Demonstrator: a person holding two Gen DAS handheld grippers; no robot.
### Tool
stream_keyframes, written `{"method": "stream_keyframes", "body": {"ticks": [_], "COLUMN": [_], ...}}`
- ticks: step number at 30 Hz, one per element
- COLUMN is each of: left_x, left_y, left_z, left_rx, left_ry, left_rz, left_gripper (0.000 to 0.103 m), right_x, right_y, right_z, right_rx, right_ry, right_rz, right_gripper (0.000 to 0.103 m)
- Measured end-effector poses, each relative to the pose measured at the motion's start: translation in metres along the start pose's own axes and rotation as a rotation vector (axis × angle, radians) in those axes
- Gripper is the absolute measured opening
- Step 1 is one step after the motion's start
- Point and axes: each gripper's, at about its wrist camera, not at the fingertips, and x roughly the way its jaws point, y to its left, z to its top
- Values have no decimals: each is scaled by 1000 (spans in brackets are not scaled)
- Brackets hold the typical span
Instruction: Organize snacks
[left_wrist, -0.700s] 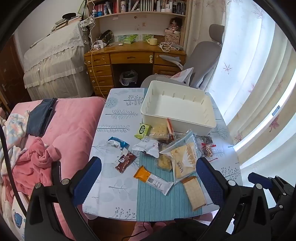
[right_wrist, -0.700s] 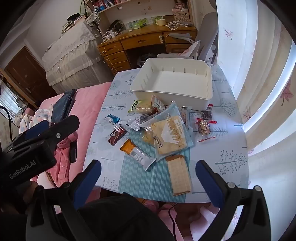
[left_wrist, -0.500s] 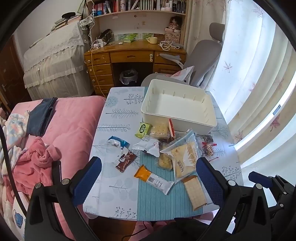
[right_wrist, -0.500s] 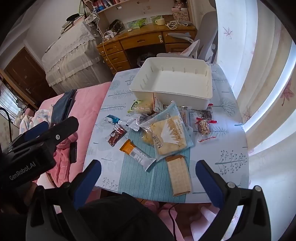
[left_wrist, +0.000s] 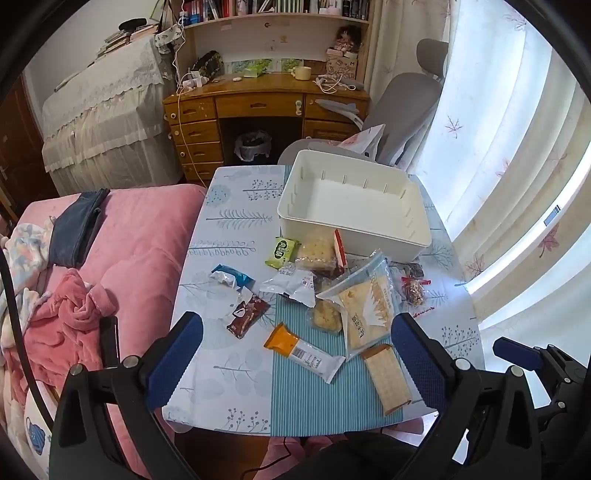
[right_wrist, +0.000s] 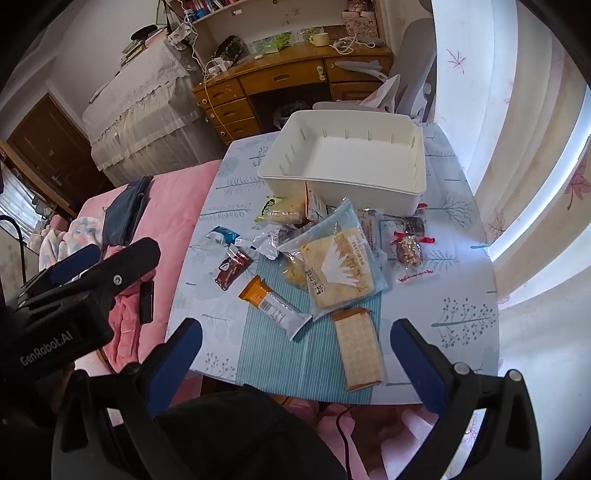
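An empty white bin (left_wrist: 354, 206) (right_wrist: 343, 158) stands at the far side of the small table (left_wrist: 236, 229). Several snack packs lie in front of it: a clear bag of crackers (left_wrist: 369, 306) (right_wrist: 336, 262), a long cracker pack (left_wrist: 386, 378) (right_wrist: 356, 345), an orange and white bar (left_wrist: 303, 352) (right_wrist: 273, 304), a brown chocolate bar (left_wrist: 247, 314), a green pack (left_wrist: 281, 251) and a red-tied candy bag (left_wrist: 413, 290). My left gripper (left_wrist: 295, 358) and right gripper (right_wrist: 295, 358) are both open and empty, above the table's near edge.
A pink bed (left_wrist: 122, 258) with clothes lies left of the table. A grey chair (left_wrist: 399, 110), a wooden desk (left_wrist: 266, 107) and a bin stand beyond. Curtains (left_wrist: 517, 184) hang on the right. The left gripper body (right_wrist: 66, 295) shows in the right wrist view.
Both grippers have drifted slightly; the view of the table has shifted a little. Nothing on the table has moved.
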Motion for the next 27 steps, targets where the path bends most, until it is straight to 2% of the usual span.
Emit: {"method": "stream_keyframes", "body": {"ticks": [20, 21, 27], "left_x": [1, 1, 4], "left_y": [-6, -6, -17], "left_z": [-7, -7, -9], "left_rx": [-32, -35, -38], "left_ry": [39, 39, 52], "left_rz": [-7, -6, 8], "left_gripper": [102, 102, 102], "right_x": [0, -15, -21], "right_y": [-6, -11, -20], "right_z": [-3, -11, -11], "right_rx": [-4, -8, -16], "right_ry": [-15, -19, -24], "right_rz": [2, 9, 19], "right_gripper": [102, 102, 102]}}
